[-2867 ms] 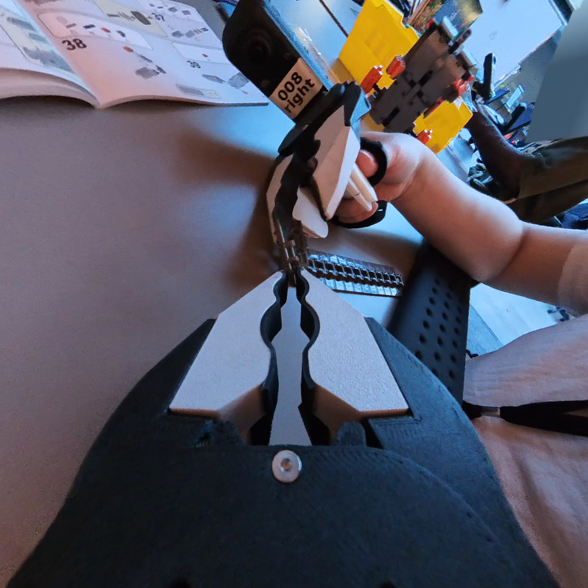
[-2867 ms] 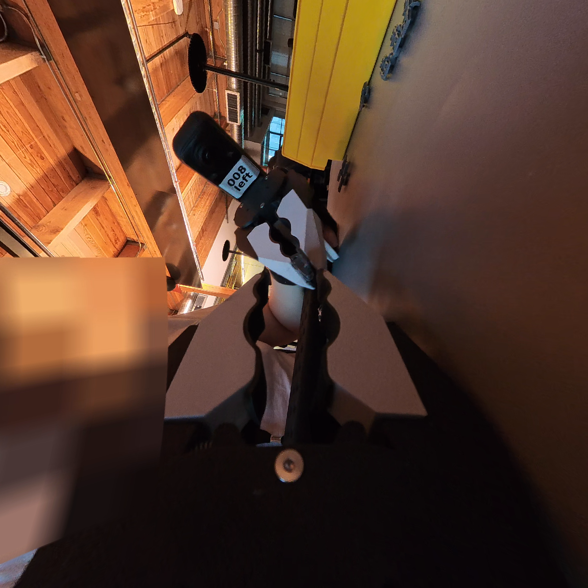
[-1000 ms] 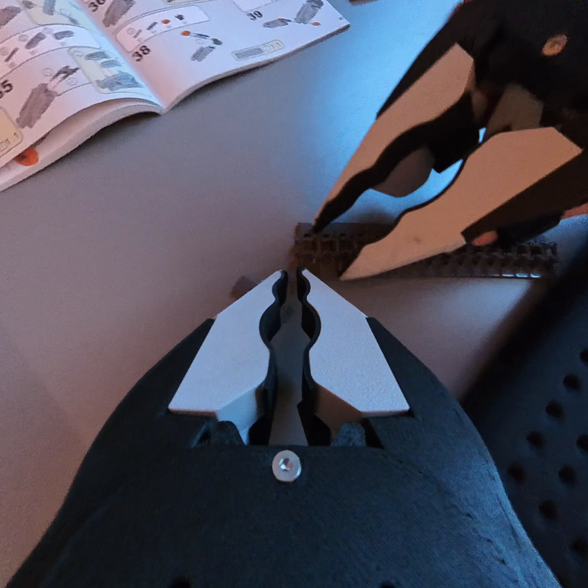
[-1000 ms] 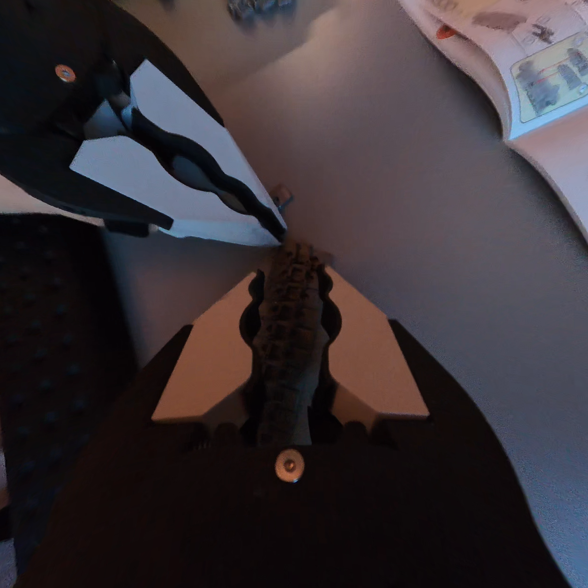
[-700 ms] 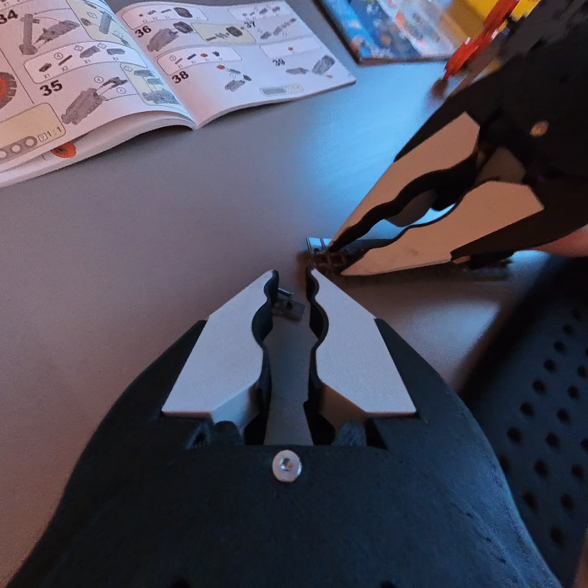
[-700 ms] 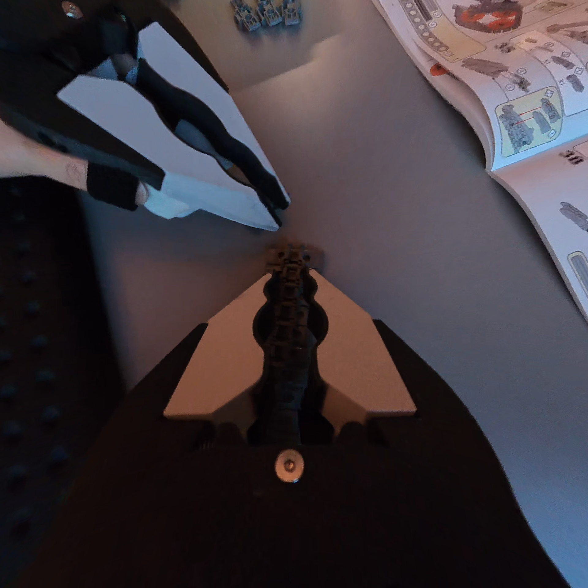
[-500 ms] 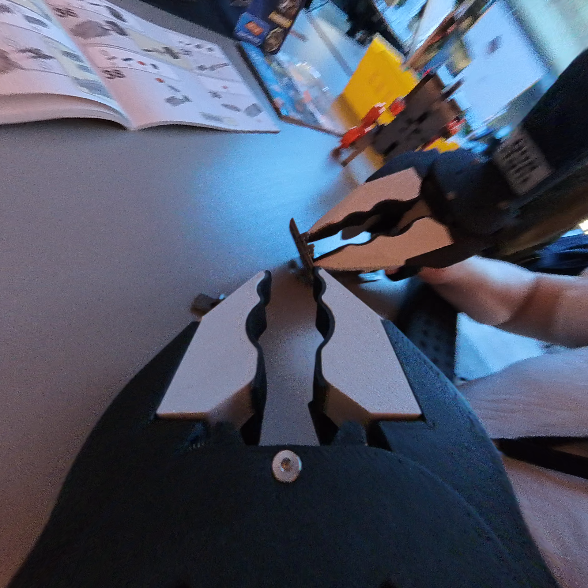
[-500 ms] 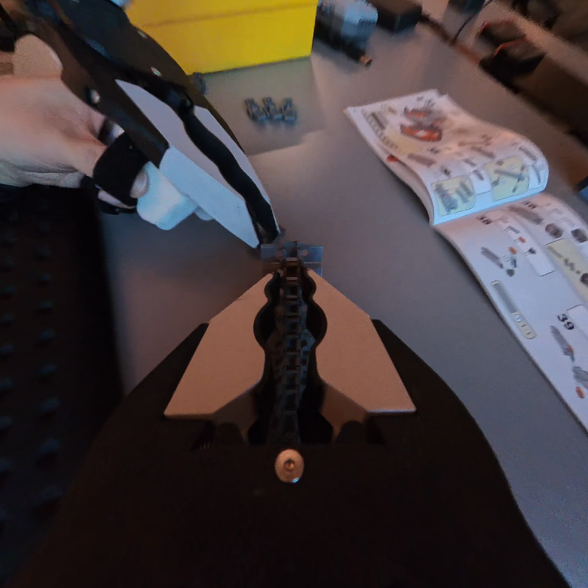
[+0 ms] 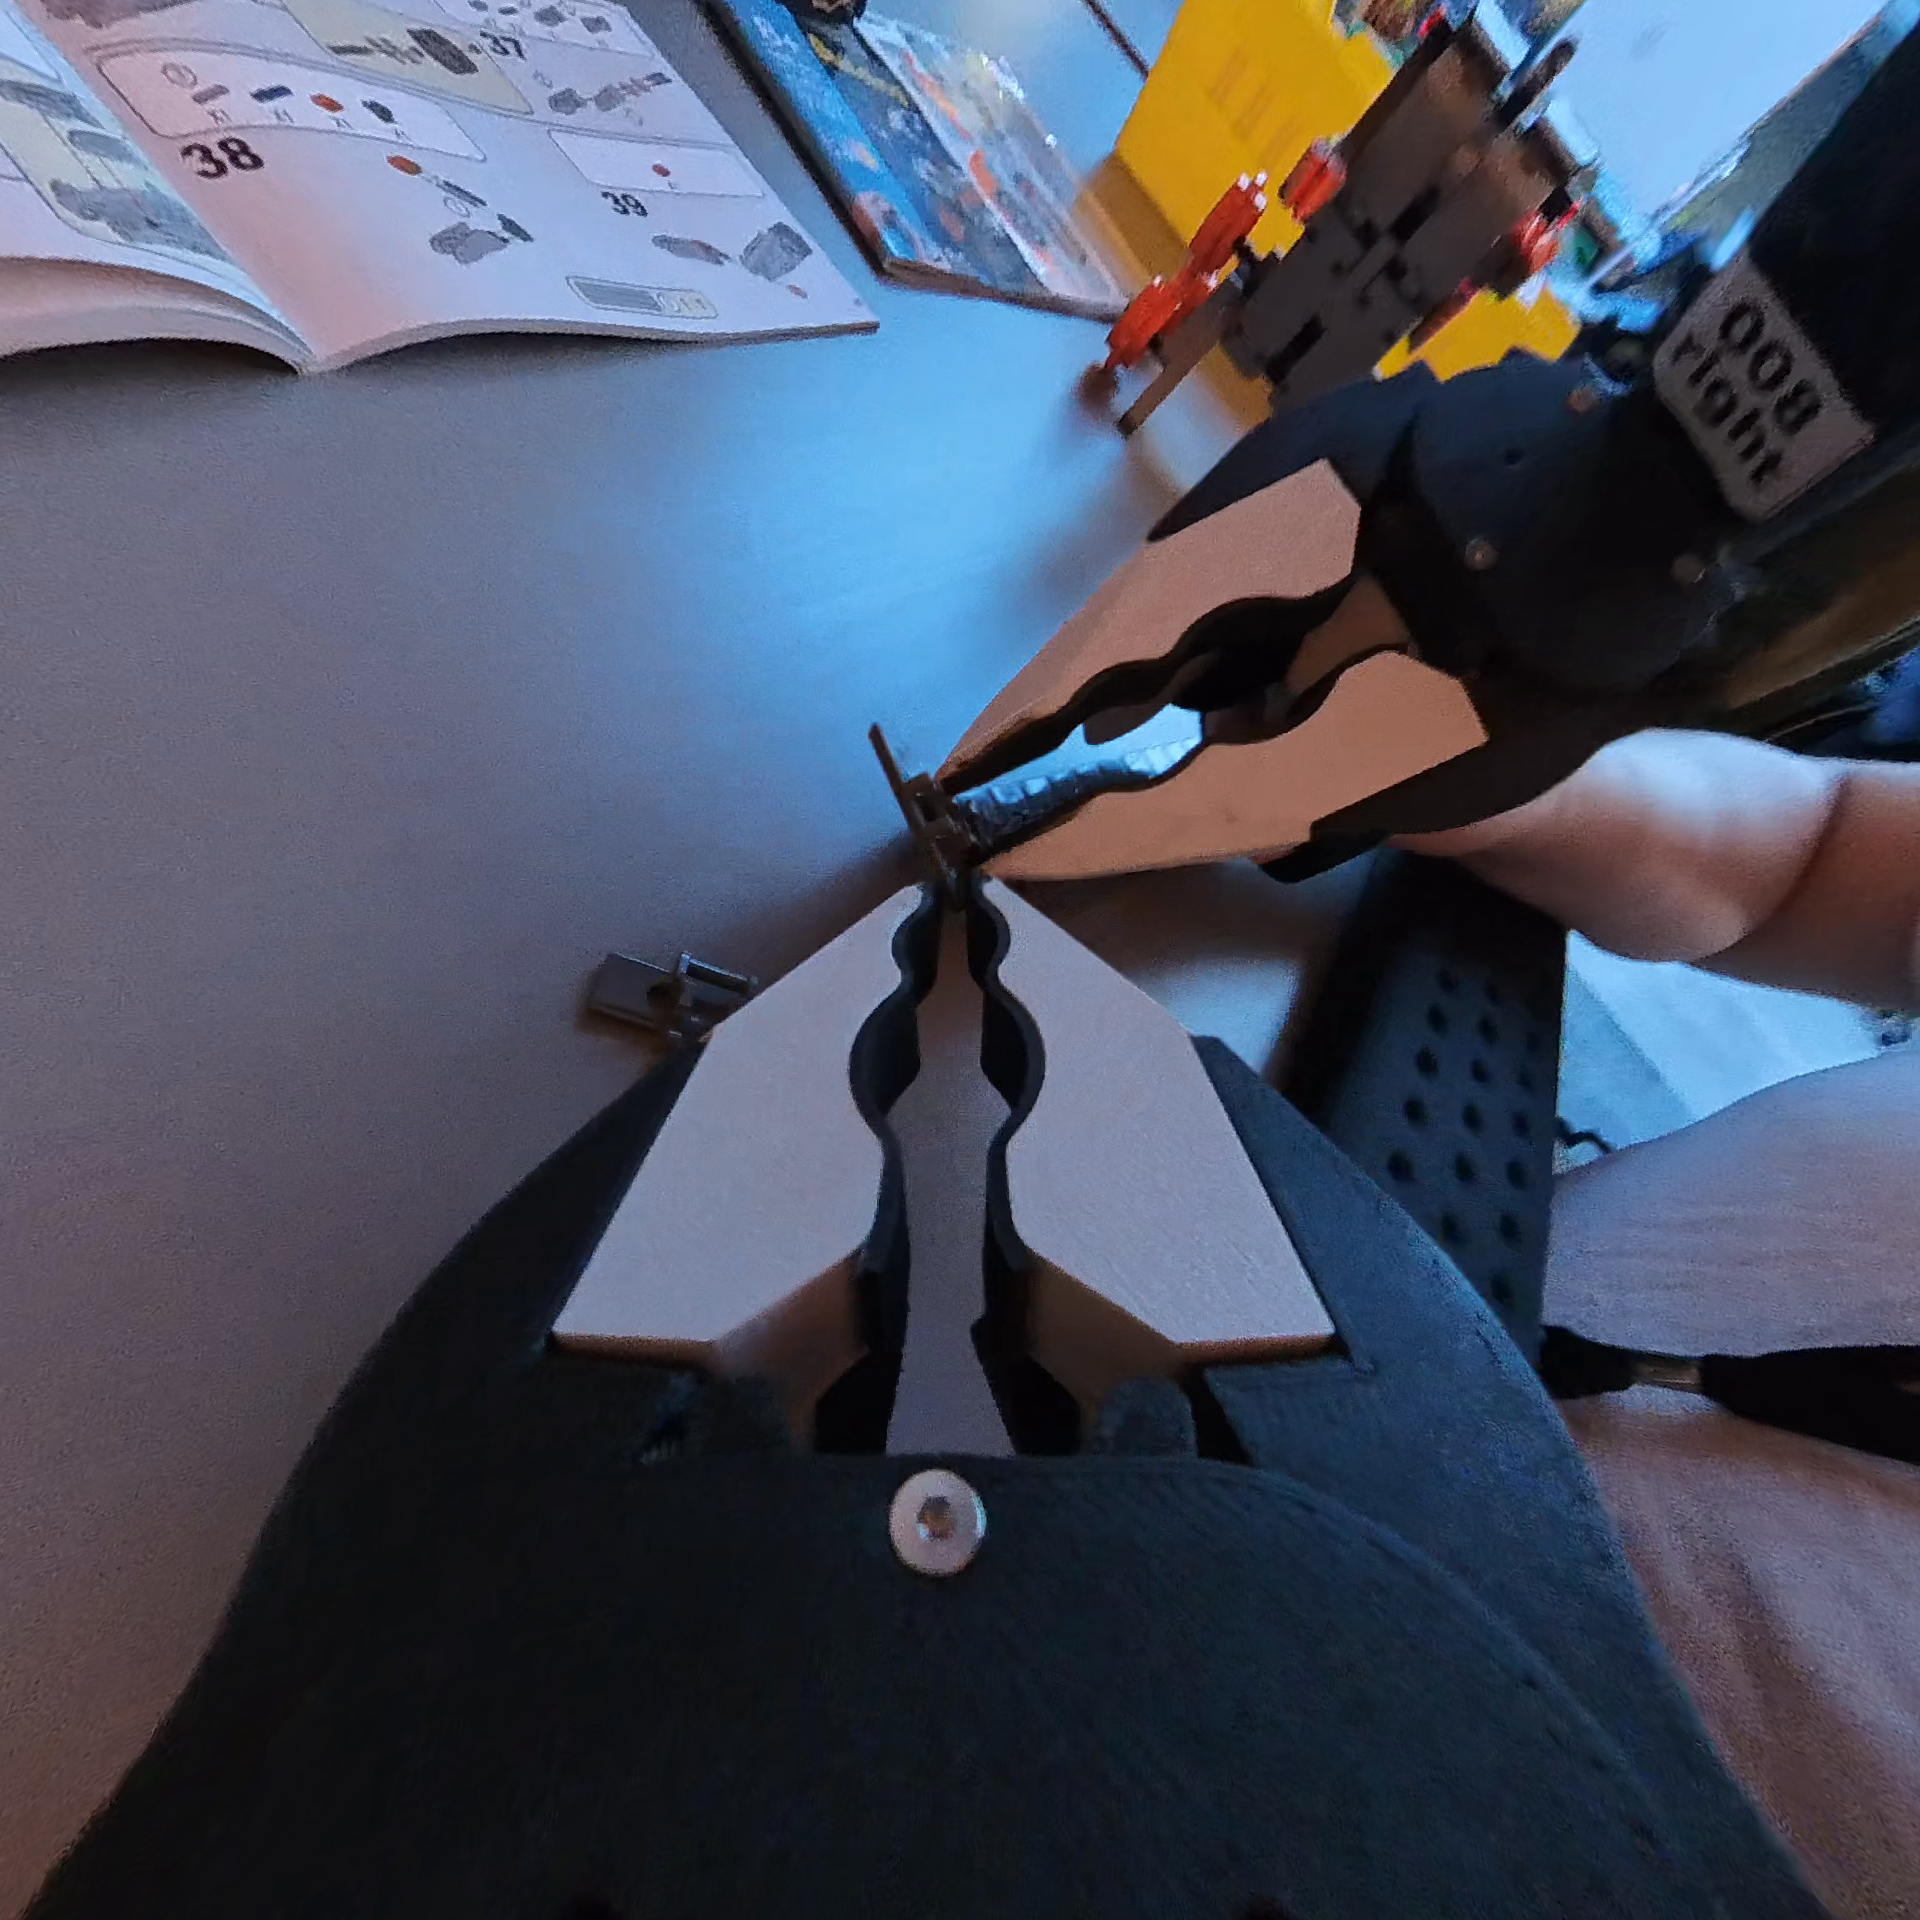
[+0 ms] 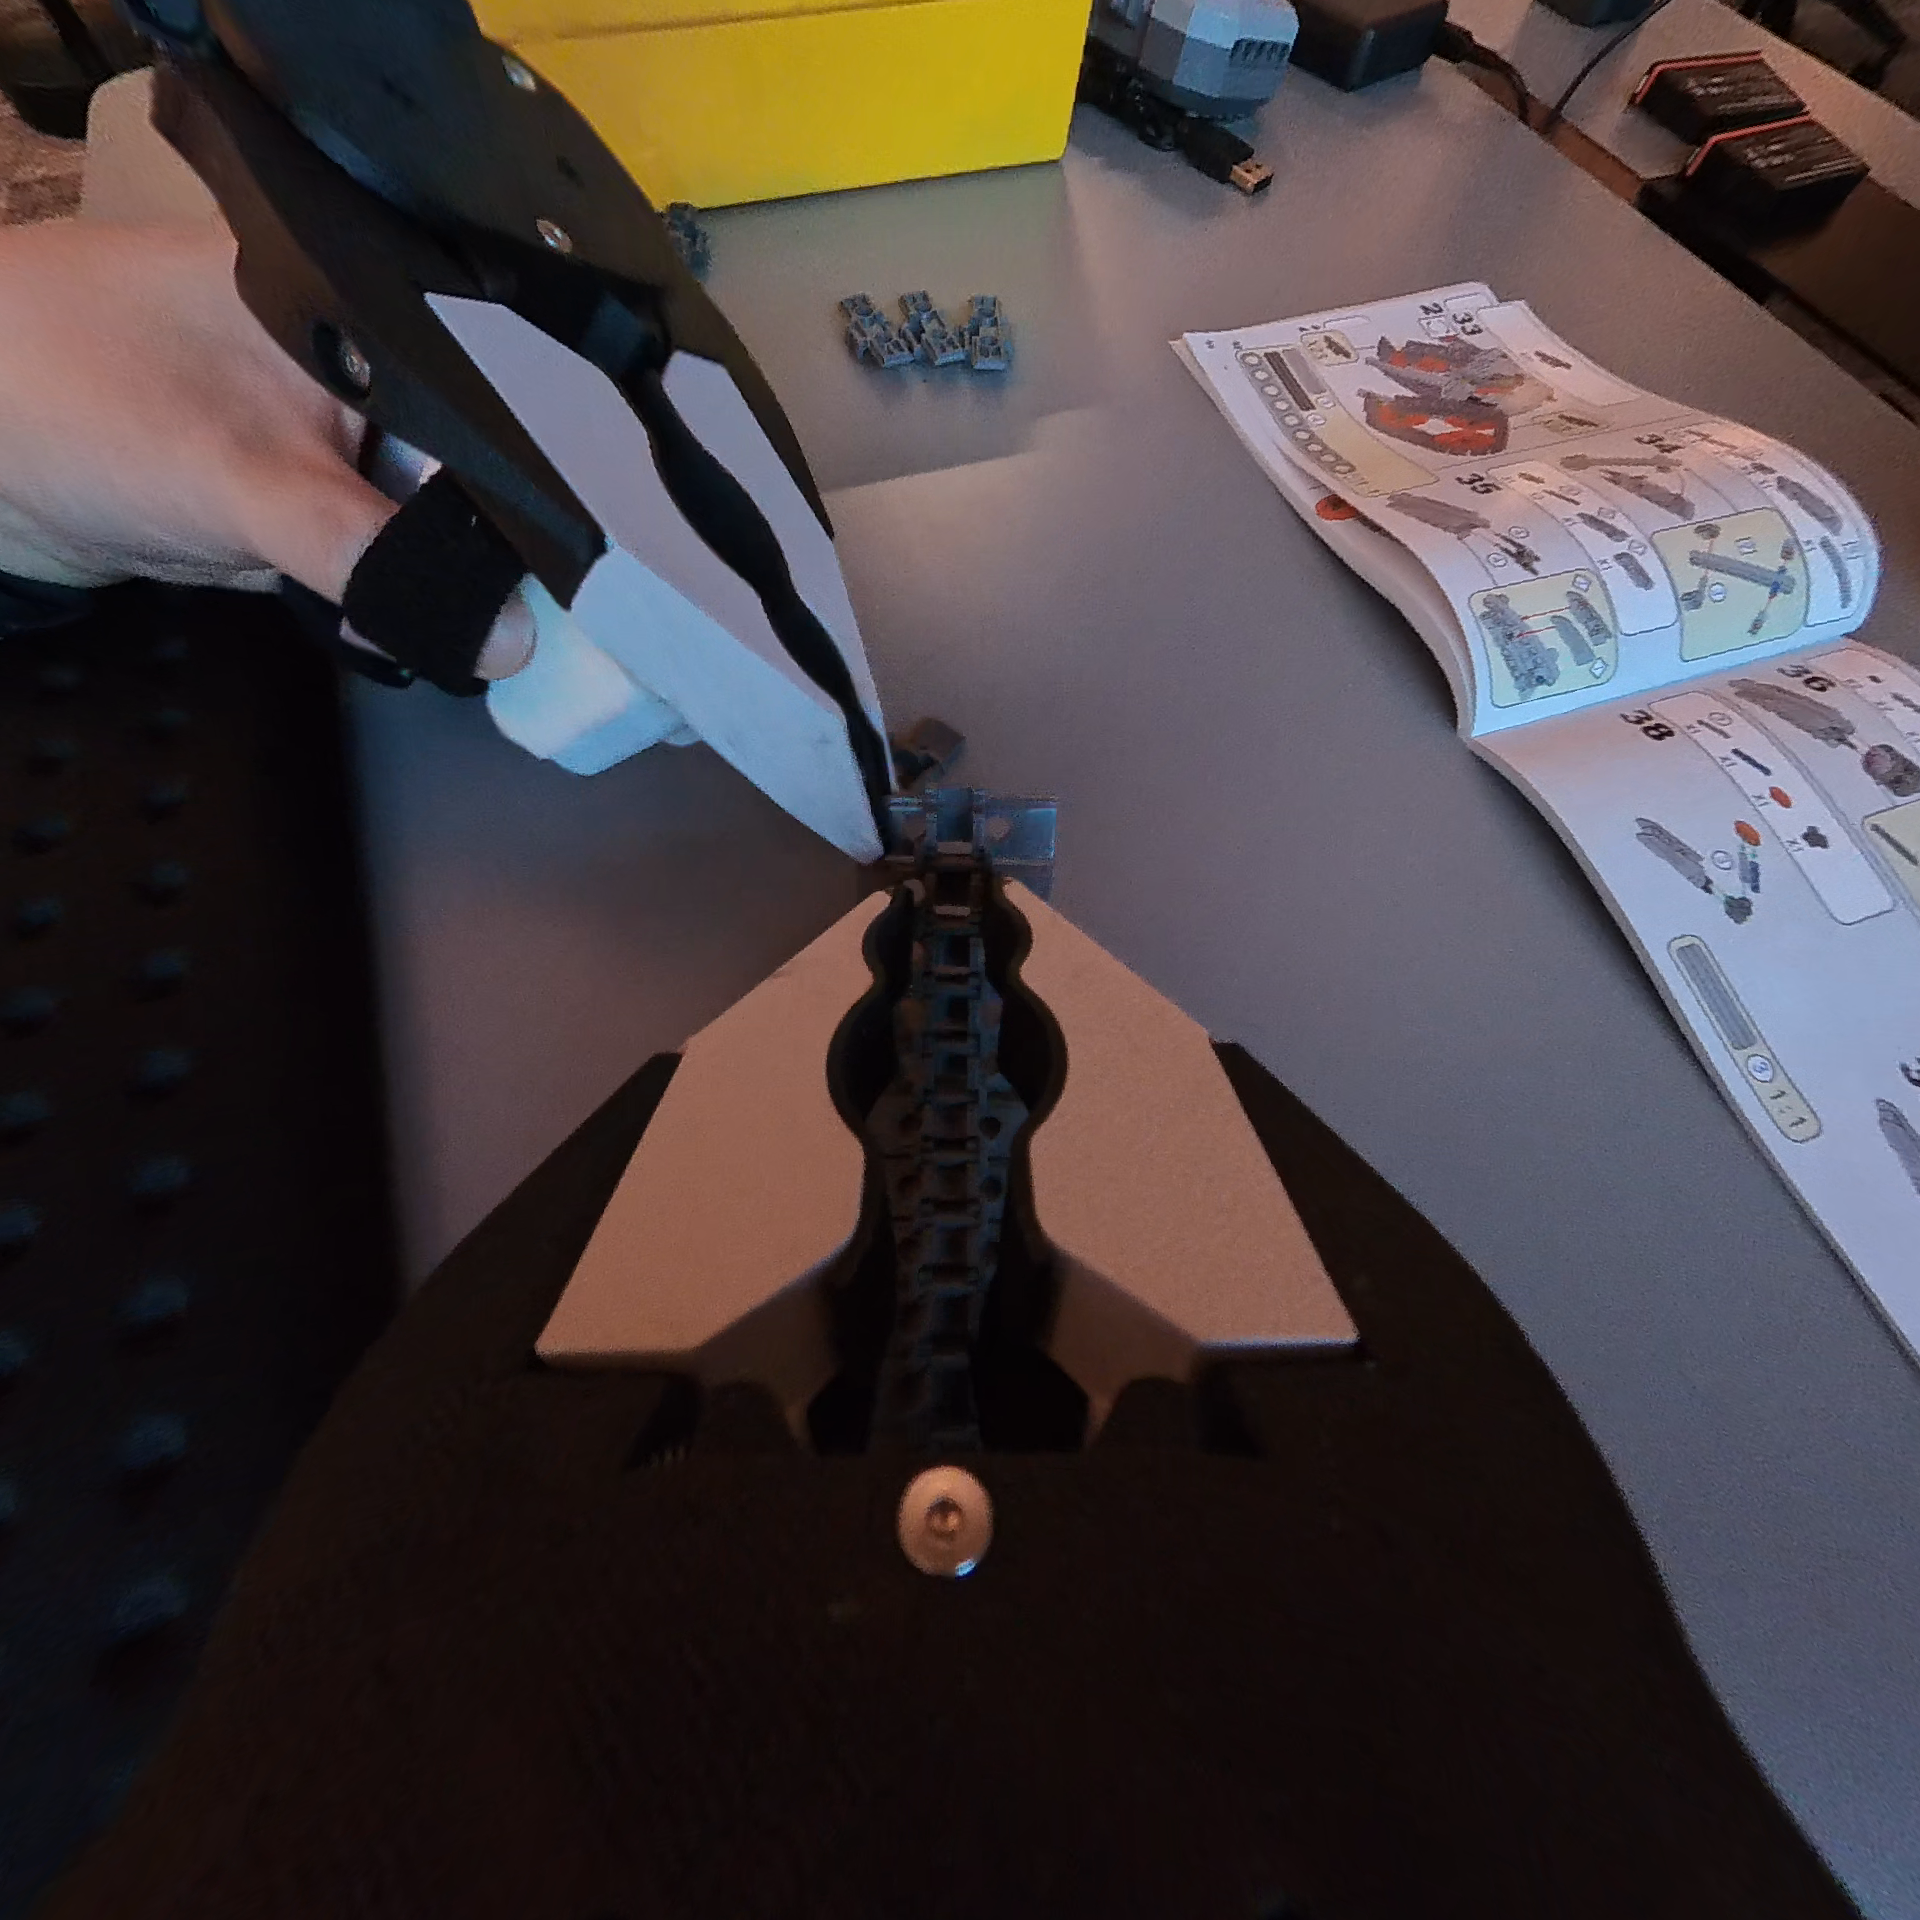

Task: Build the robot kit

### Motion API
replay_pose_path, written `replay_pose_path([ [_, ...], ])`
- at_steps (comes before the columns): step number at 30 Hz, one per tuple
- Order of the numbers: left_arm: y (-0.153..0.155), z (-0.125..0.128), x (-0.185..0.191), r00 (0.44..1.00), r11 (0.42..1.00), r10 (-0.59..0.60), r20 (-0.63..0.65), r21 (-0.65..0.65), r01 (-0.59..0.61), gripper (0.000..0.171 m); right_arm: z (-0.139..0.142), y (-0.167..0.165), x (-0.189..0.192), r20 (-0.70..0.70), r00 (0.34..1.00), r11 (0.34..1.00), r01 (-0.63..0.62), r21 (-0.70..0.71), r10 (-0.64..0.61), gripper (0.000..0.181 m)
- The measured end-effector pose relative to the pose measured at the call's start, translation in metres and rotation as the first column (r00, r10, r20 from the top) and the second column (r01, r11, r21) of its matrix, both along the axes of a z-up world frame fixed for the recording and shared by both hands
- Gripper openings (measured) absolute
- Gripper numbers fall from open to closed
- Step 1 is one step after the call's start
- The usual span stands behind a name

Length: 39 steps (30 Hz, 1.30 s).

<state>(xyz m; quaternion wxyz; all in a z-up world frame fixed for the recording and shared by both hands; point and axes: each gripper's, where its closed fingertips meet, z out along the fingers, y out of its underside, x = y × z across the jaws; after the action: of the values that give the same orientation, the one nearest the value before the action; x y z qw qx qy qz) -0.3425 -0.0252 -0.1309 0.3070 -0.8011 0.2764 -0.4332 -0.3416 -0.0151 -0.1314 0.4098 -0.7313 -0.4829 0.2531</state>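
Near the table's front edge, right gripper (image 10: 940, 894) clamps a dark tread chain (image 10: 940, 1122) w/ end link (image 10: 971, 826) sticking out. Left gripper (image 9: 948, 899) pinches that link. One loose link (image 9: 665, 992) lies beside; three more links (image 10: 925, 332) farther back.

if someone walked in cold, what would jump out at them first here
The two grippers meet tip to tip at centre: the right gripper is clamped along a dark track chain, and the left gripper pinches its end link. An open instruction booklet lies to the right, a yellow box behind.
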Motion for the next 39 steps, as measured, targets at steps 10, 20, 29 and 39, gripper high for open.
replay_pose_path([
  [10,-0.002,0.01,0.0,0.982,0.97,-0.13,-0.137,0.188,0.155,0.001,0.026,0.007,0.013,-0.348,0.918,0.843,-0.333,-0.421,0.189,0.088],
  [20,0.004,0.015,0.009,0.98,0.965,-0.16,-0.116,0.189,0.18,0.001,0.026,0.0,0.001,-0.484,0.805,0.701,-0.562,-0.438,0.343,0.007],
  [29,0.009,0.011,0.007,0.982,0.968,-0.14,-0.124,0.191,0.162,0.001,0.019,0.003,-0.001,-0.444,0.833,0.714,-0.529,-0.459,0.331,0.01],
  [39,0.013,0.006,0.003,0.985,0.975,-0.111,-0.132,0.18,0.134,0.001,0.01,0.007,-0.004,-0.398,0.868,0.722,-0.478,-0.5,0.298,0.012],
])
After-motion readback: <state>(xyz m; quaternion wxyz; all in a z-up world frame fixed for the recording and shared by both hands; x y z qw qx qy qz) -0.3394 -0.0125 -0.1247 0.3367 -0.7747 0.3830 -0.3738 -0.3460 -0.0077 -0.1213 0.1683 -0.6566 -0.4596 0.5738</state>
